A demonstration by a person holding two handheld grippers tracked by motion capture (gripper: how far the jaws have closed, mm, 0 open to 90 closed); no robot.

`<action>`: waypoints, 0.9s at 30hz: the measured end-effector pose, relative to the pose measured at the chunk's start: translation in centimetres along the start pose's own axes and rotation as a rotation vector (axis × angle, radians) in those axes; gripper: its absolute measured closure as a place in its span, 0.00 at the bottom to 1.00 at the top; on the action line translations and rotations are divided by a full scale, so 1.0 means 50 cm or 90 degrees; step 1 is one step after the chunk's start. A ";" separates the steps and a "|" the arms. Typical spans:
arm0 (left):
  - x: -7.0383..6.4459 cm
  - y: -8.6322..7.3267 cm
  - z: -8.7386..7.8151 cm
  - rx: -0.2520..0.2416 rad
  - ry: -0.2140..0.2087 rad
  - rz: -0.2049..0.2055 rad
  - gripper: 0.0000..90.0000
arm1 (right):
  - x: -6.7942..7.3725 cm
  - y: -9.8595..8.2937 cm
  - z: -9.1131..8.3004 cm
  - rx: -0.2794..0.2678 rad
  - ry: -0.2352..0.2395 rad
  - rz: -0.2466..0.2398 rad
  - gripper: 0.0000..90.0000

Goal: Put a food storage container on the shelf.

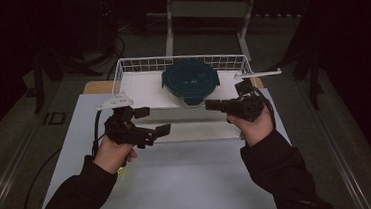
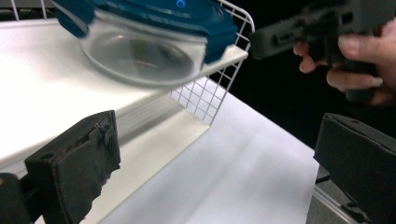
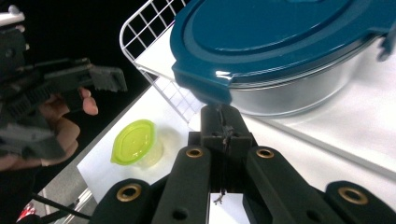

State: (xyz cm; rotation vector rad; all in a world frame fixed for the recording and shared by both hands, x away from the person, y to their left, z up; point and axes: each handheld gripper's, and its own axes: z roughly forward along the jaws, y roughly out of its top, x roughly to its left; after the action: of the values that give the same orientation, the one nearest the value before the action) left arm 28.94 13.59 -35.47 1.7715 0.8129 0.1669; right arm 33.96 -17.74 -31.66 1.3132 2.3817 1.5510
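Right gripper view shows small cup with lime-green lid (image 3: 135, 144) on tabletop (image 3: 107, 172) near left; high view hides it behind left hand. Right tool (image 3: 223, 122) clenched, tips just below teal lid tab. Left tool (image 2: 210, 163) released, jaws wide. Glass container (image 1: 190, 82) with teal lid (image 3: 280, 42) sits in white wire basket (image 1: 135, 66), far centre; contents unclear.

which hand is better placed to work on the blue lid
Right. The right tongs, shut, sit just under a corner tab of the lid. The left tongs are open and farther back from the container.
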 end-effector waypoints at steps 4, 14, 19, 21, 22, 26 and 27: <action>-0.012 -0.028 0.003 0.007 -0.002 0.007 0.00 | 0.009 -0.005 0.024 0.013 0.014 -0.004 1.00; -0.019 -0.063 0.004 0.017 -0.008 0.012 0.00 | 0.018 0.013 0.060 0.012 0.002 -0.006 1.00; -0.017 -0.068 0.002 0.015 -0.009 0.010 0.00 | 0.010 0.020 0.066 0.009 0.001 0.003 1.00; -0.017 -0.068 0.002 0.017 -0.010 0.010 0.00 | 0.007 0.023 0.068 0.007 -0.001 0.008 1.00; -0.017 -0.068 0.002 0.017 -0.009 0.011 0.00 | 0.007 0.025 0.069 0.008 -0.004 0.006 1.00; -0.019 -0.070 0.003 0.015 -0.007 0.014 0.00 | 0.005 0.028 0.073 0.007 -0.012 0.004 1.00; -0.019 -0.071 0.003 0.014 -0.007 0.014 0.00 | 0.004 0.029 0.073 0.005 -0.015 0.005 1.00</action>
State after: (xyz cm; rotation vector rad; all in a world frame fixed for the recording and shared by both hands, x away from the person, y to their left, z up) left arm 26.74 13.39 -38.39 1.8011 0.7896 0.1633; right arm 36.30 -14.62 -32.33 1.3371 2.3746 1.5213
